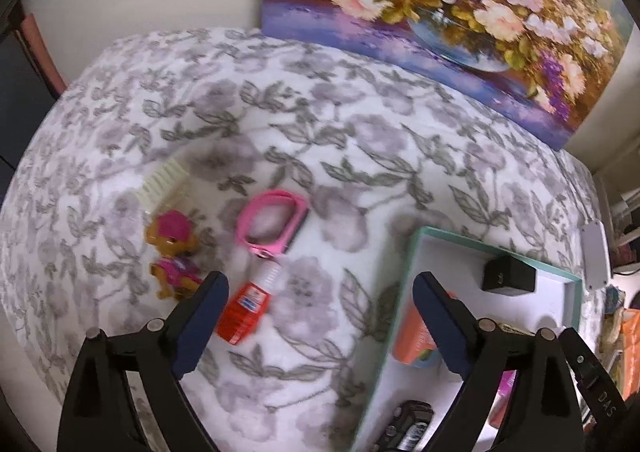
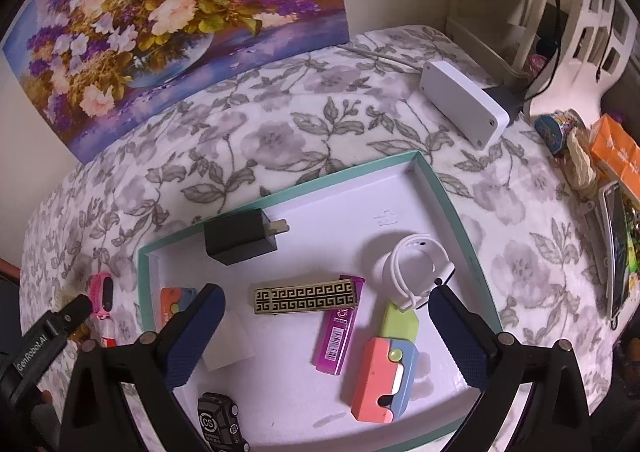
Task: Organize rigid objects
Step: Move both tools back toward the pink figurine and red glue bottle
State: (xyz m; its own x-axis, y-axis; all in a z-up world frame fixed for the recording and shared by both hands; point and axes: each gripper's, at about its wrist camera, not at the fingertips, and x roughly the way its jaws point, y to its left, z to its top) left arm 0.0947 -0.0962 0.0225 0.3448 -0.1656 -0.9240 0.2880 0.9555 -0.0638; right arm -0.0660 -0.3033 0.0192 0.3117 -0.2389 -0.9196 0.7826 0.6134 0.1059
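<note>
While my left gripper (image 1: pixel 316 292) and right gripper (image 2: pixel 326 312) both hang spread wide, grasping nothing, I'd call the job over half done. The shallow teal-rimmed white box lid (image 2: pixel 452 207) already has the black plug charger (image 2: pixel 238 242), white smartwatch (image 2: pixel 416 272), gold key-pattern bar (image 2: pixel 306 298), magenta lead case (image 2: pixel 340 328) etc. Left on the floral blanket (image 1: pixel 360 139): pink watch band (image 1: pixel 272 221), red-white small bottle (image 1: pixel 244 310), pup figurine (image 1: pixel 174 252), and, I think, a cream comb (image 1: pixel 162 181) (blurry).
</note>
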